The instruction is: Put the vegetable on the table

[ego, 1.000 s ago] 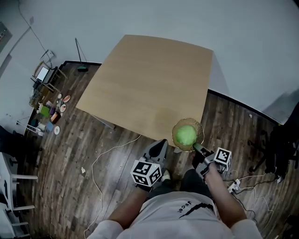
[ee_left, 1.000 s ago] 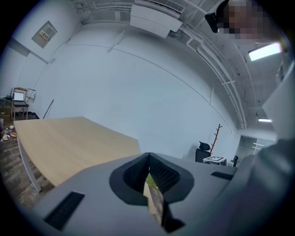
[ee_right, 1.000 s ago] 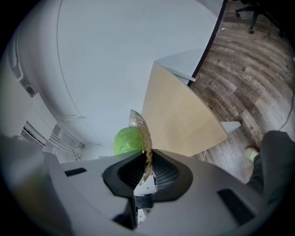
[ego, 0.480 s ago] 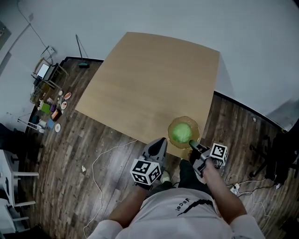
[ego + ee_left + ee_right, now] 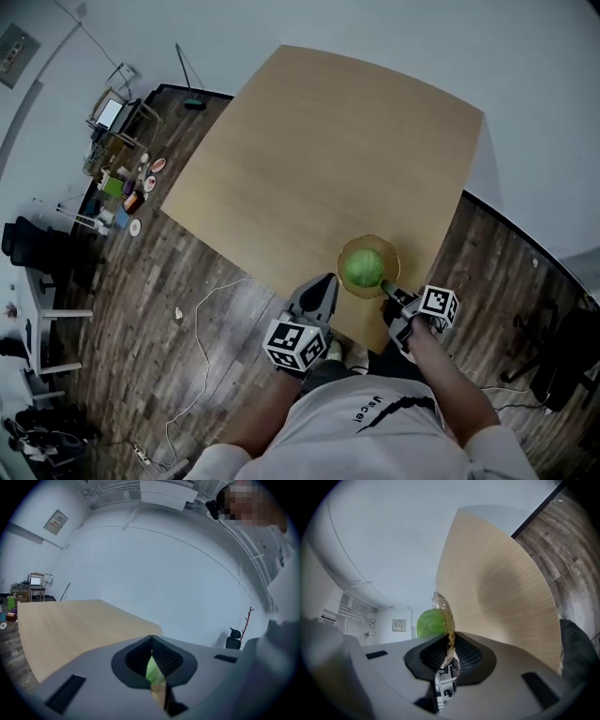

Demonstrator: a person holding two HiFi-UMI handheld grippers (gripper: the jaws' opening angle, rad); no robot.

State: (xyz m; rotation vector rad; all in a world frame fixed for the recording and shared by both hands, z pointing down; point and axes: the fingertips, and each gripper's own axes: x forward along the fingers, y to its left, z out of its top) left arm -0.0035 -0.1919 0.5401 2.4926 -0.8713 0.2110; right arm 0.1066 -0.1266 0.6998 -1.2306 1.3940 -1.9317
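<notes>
Because the right gripper [image 5: 386, 289] clamps only the thin rim of the amber, translucent bowl [image 5: 395, 260], the dish sits just ahead of its jaws, at the near edge of the smooth, pale wooden table [image 5: 319, 159]. The round, glossy green vegetable [image 5: 364, 269] lies inside it. The left gripper [image 5: 324, 282], jaws together on nothing, hovers just beside the bowl, probably so as not to foul it.

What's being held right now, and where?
The right gripper pinches the amber bowl by its near rim, green vegetable inside; the left gripper is shut empty.
</notes>
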